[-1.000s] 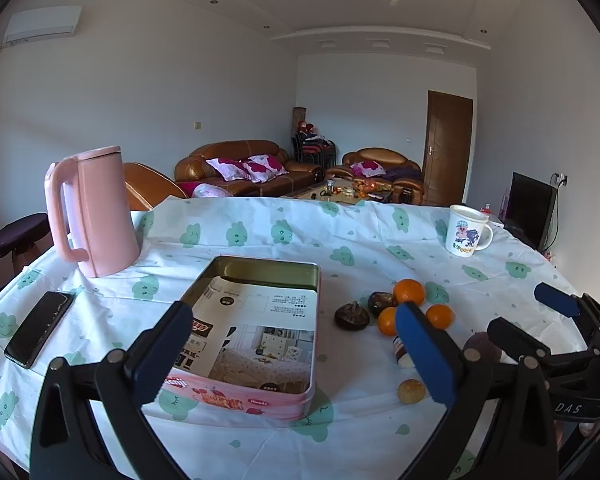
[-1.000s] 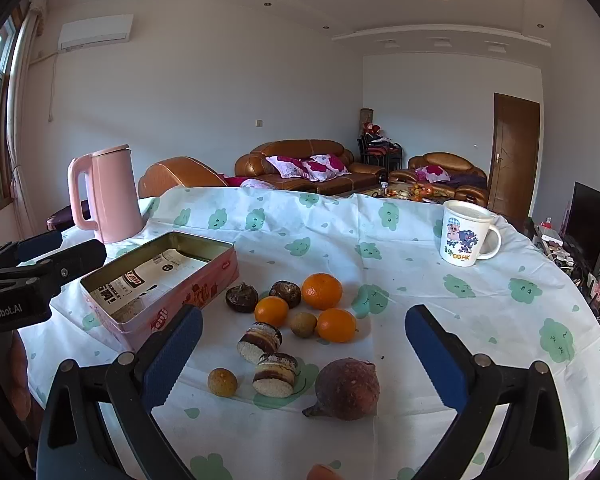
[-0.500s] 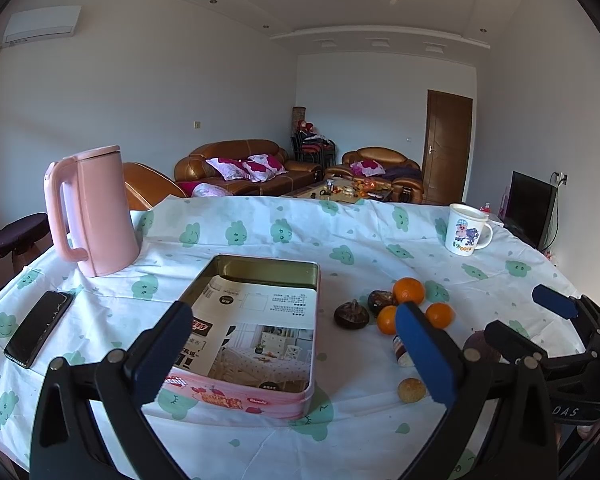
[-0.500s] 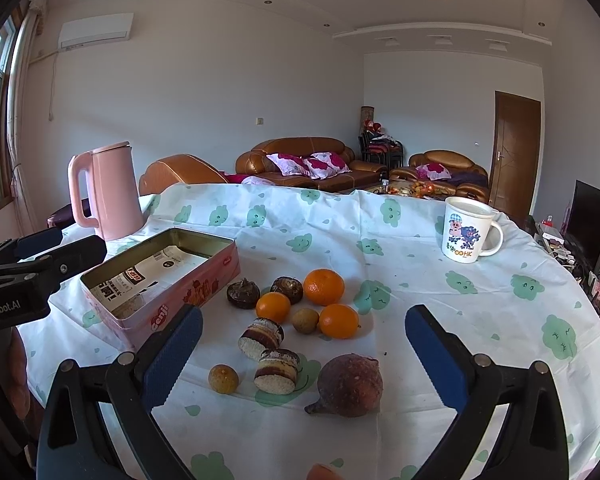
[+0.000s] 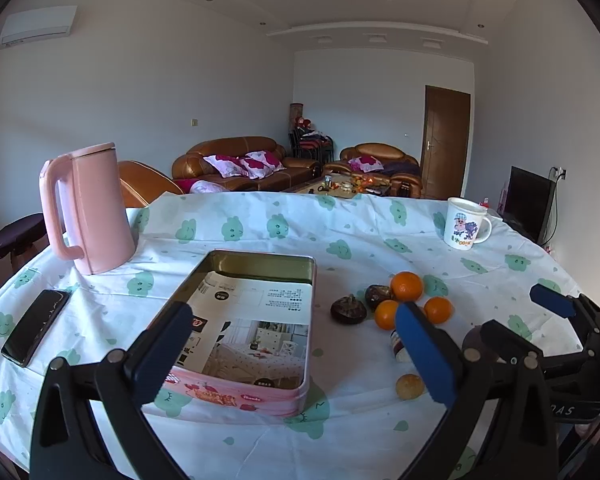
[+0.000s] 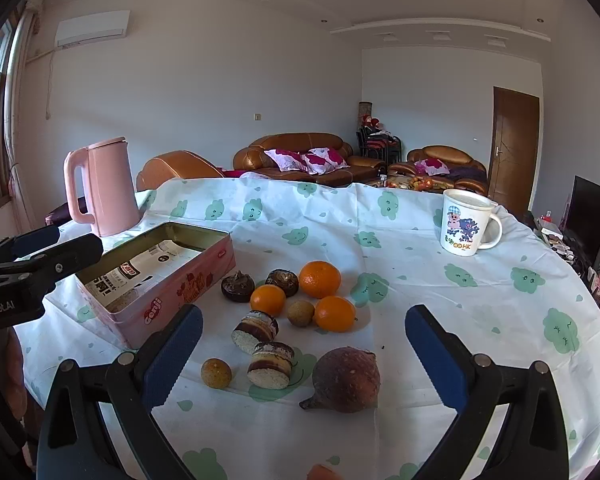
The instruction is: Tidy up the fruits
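An open pink tin [image 5: 260, 316] [image 6: 160, 276] lined with printed paper lies on the table. Right of it is a cluster: three oranges [image 6: 320, 279] [image 5: 407, 286], two dark round fruits [image 6: 238, 287], two small brown fruits [image 6: 216, 373], two layered cake pieces [image 6: 270, 365] and a big dark-red root [image 6: 346, 378]. My left gripper [image 5: 292, 354] is open and empty, above the tin's near end. My right gripper [image 6: 300, 354] is open and empty, above the cakes and root. Its fingers [image 5: 552, 306] show in the left wrist view.
A pink kettle [image 5: 86, 208] [image 6: 102, 188] stands at the back left. A black phone [image 5: 36, 328] lies at the left edge. A white cartoon mug [image 6: 466, 222] [image 5: 464, 228] stands at the back right. The tablecloth [image 6: 420, 280] has green cloud prints.
Both grippers have barely shifted. The right one has eased slightly forward towards the fruit. Nothing was taken hold of or let go.
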{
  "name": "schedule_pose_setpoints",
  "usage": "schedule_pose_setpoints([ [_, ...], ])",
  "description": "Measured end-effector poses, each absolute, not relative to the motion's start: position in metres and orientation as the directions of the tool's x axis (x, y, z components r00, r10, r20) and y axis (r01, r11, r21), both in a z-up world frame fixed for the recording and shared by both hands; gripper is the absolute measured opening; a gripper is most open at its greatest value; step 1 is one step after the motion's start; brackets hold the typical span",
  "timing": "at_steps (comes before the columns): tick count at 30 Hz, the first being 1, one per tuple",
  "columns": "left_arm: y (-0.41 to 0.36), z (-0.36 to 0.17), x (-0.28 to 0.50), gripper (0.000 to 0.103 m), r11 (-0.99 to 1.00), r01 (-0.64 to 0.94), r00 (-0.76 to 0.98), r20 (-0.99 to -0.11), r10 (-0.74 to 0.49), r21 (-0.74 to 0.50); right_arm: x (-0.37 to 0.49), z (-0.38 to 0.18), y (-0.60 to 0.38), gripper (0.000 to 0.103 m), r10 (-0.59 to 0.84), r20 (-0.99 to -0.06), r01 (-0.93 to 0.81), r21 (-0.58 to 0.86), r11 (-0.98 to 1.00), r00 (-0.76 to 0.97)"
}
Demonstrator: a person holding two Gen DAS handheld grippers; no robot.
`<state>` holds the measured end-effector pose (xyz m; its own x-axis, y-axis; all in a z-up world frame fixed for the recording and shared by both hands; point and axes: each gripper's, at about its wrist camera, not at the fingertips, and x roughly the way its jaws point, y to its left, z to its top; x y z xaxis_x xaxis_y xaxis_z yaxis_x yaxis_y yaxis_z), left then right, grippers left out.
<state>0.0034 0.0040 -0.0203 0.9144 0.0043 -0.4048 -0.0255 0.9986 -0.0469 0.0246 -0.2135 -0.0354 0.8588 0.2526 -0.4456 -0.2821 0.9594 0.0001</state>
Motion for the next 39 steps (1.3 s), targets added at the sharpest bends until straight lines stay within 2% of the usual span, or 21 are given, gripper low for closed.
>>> schedule_pose_setpoints([
  [15,-0.011,-0.031,0.015,0.103,0.999,-0.004,0.894,-0.449,-0.011,-0.034,0.028,-0.046,-0.230,0.102,0.231,-0.445,-0.247,0.023,0.969,0.865],
  [21,-0.038,-0.063,0.037,0.101,0.994,0.092,0.832,-0.544,-0.106,-0.053,0.033,-0.057,-0.245,0.102,0.183,-0.457,-0.200,0.013,0.980,0.870],
  [23,-0.049,-0.073,0.042,0.099,0.994,0.105,0.819,-0.564,-0.106,-0.033,0.033,-0.060,-0.249,0.100,0.189,-0.458,-0.203,0.019,0.979,0.869],
  [25,-0.056,-0.073,0.041,0.099,0.994,0.110,0.821,-0.564,-0.093,-0.003,0.033,-0.062,-0.250,0.091,0.198,-0.458,-0.212,0.022,0.977,0.867],
  [28,-0.058,-0.072,0.039,0.090,0.994,0.105,0.826,-0.558,-0.088,0.000,0.032,-0.064,-0.250,0.081,0.217,-0.458,-0.230,0.029,0.973,0.862],
  [31,-0.060,-0.073,0.038,0.087,0.994,0.104,0.828,-0.556,-0.075,0.022,0.030,-0.063,-0.250,0.080,0.219,-0.451,-0.232,0.028,0.972,0.865],
  [33,-0.060,-0.072,0.039,0.078,0.994,0.108,0.829,-0.555,-0.075,0.027,0.031,-0.062,-0.252,0.077,0.225,-0.445,-0.234,0.034,0.972,0.867],
  [37,-0.057,-0.064,0.034,0.078,0.997,0.048,0.863,-0.506,-0.012,0.058,0.031,-0.061,-0.256,0.077,0.220,-0.437,-0.226,0.040,0.973,0.872],
  [39,-0.055,-0.059,0.031,0.078,0.998,0.059,0.869,-0.493,-0.035,0.033,0.031,-0.061,-0.257,0.077,0.219,-0.432,-0.223,0.044,0.974,0.875],
])
